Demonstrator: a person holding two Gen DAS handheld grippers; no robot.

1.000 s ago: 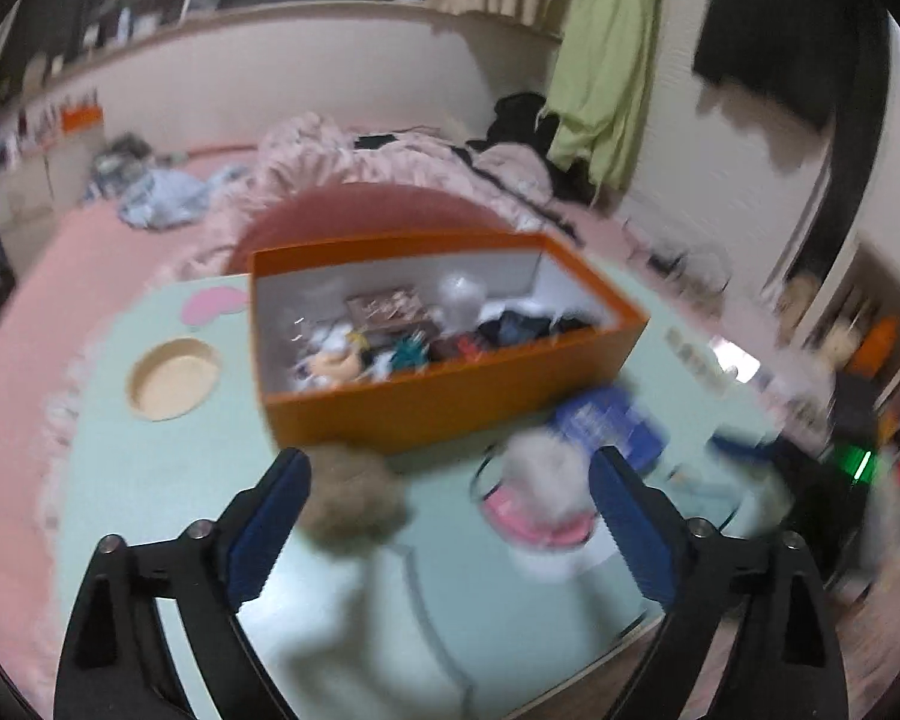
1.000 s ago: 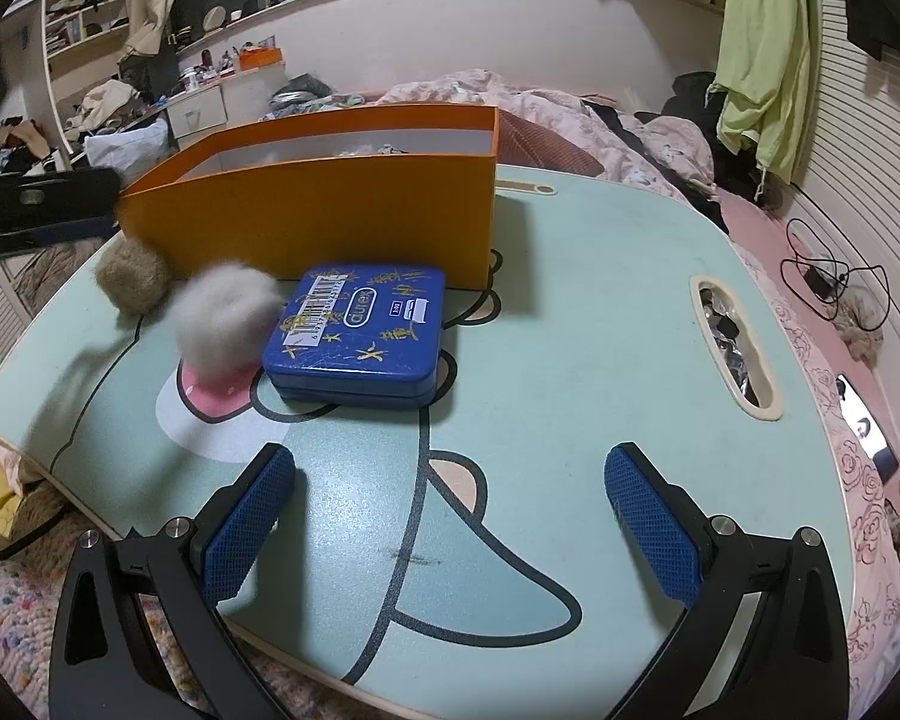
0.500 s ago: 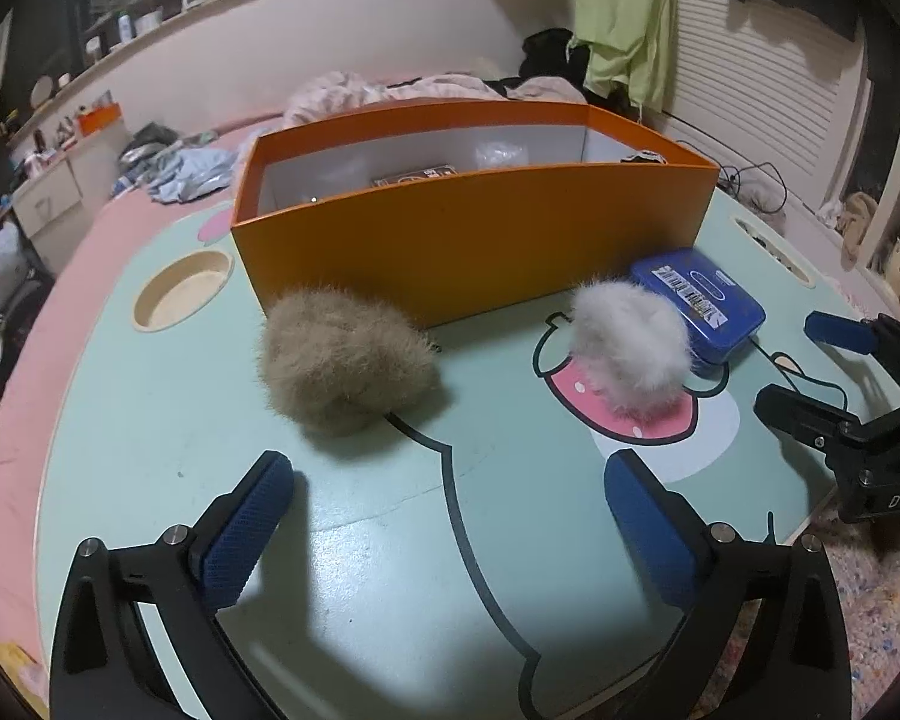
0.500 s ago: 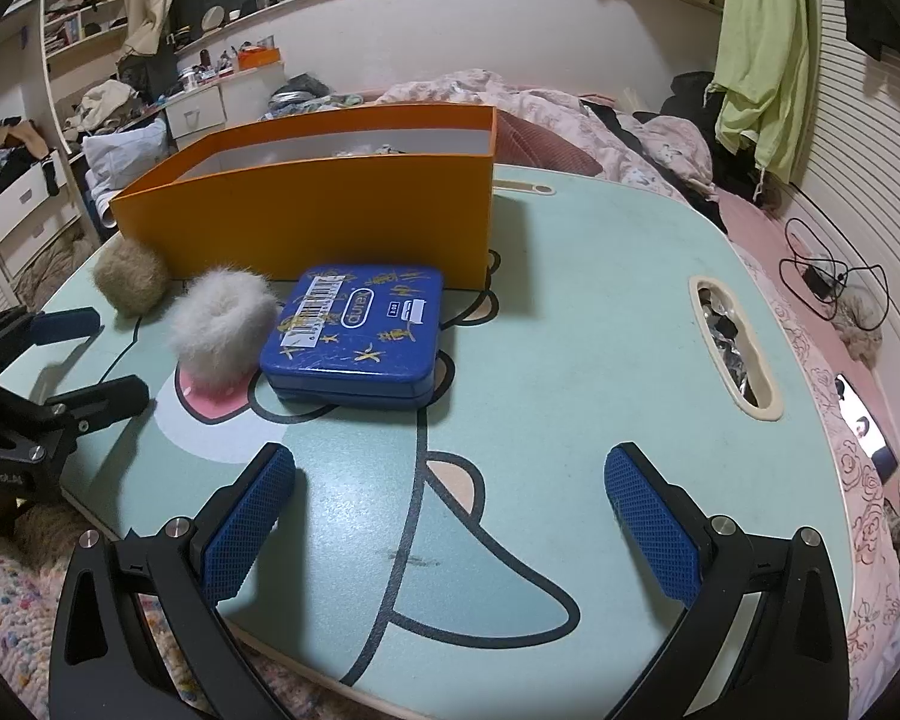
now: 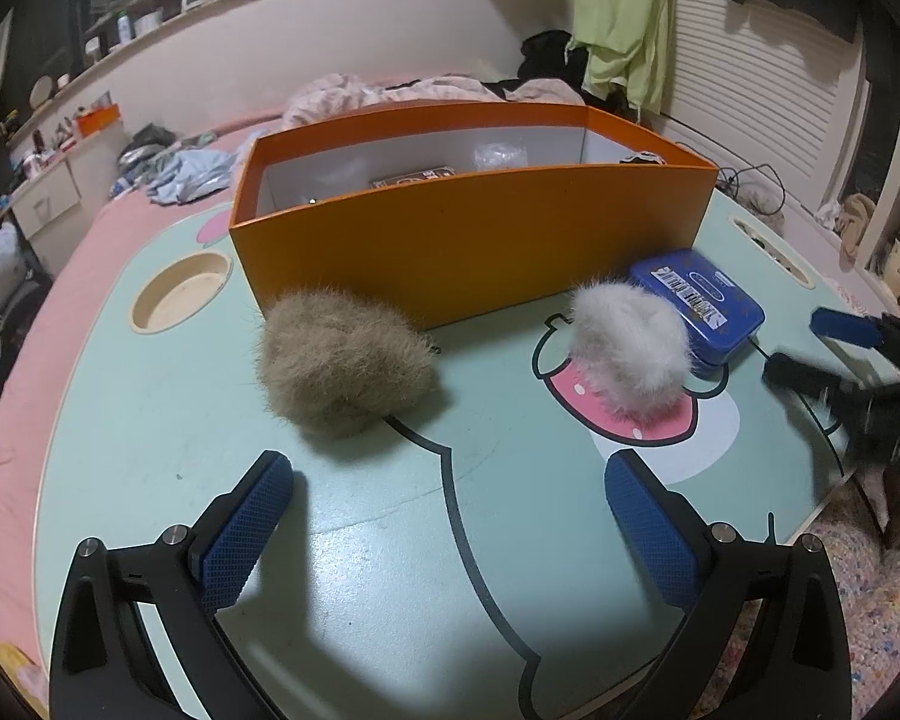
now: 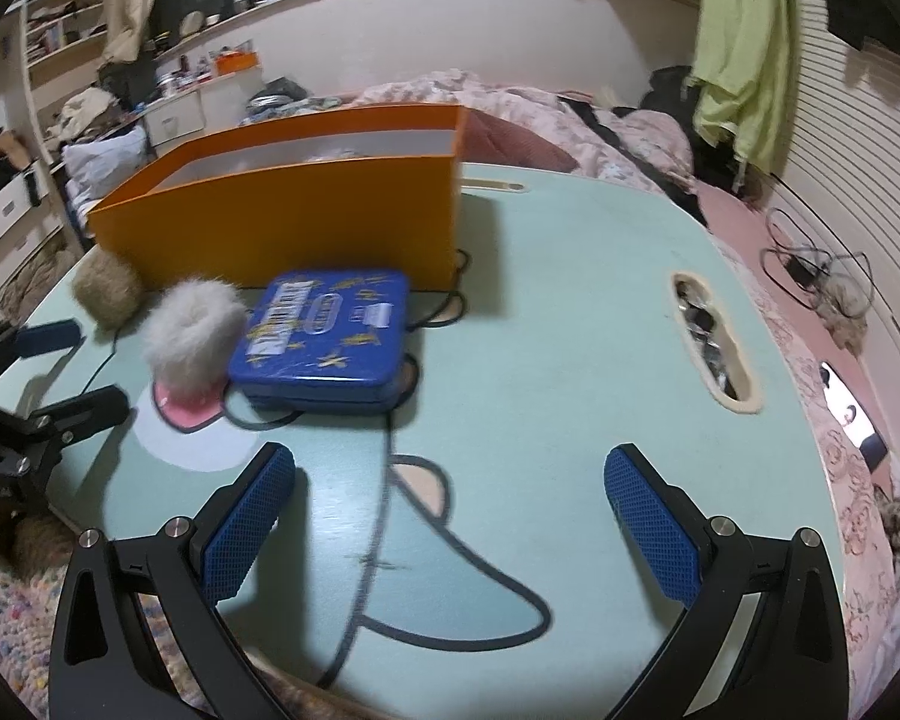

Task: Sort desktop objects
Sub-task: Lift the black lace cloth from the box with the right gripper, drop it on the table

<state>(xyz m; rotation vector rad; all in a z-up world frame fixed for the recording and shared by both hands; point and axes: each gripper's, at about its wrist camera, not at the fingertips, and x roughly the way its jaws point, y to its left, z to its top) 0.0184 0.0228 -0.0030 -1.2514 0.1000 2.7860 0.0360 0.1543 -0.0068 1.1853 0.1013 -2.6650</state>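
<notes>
A brown fluffy ball (image 5: 342, 363) and a white fluffy ball (image 5: 630, 348) lie on the pale green table (image 5: 390, 570) in front of an orange box (image 5: 468, 240) that holds several small items. A blue tin (image 5: 699, 303) lies beside the white ball. My left gripper (image 5: 450, 528) is open and empty, just short of the brown ball. My right gripper (image 6: 450, 516) is open and empty, a little short of the blue tin (image 6: 330, 333). The white ball (image 6: 195, 330), the brown ball (image 6: 107, 291) and the box (image 6: 294, 228) also show in the right wrist view.
The table has a round cup recess (image 5: 180, 294) at the left and an oval slot (image 6: 711, 348) with small items at the right. A bed with pink bedding (image 6: 570, 120) lies behind the table. A patterned rug (image 5: 888, 588) lies below the table's edge.
My left gripper has dropped low to table level and moved in toward the brown ball. My right gripper has moved forward toward the blue tin.
</notes>
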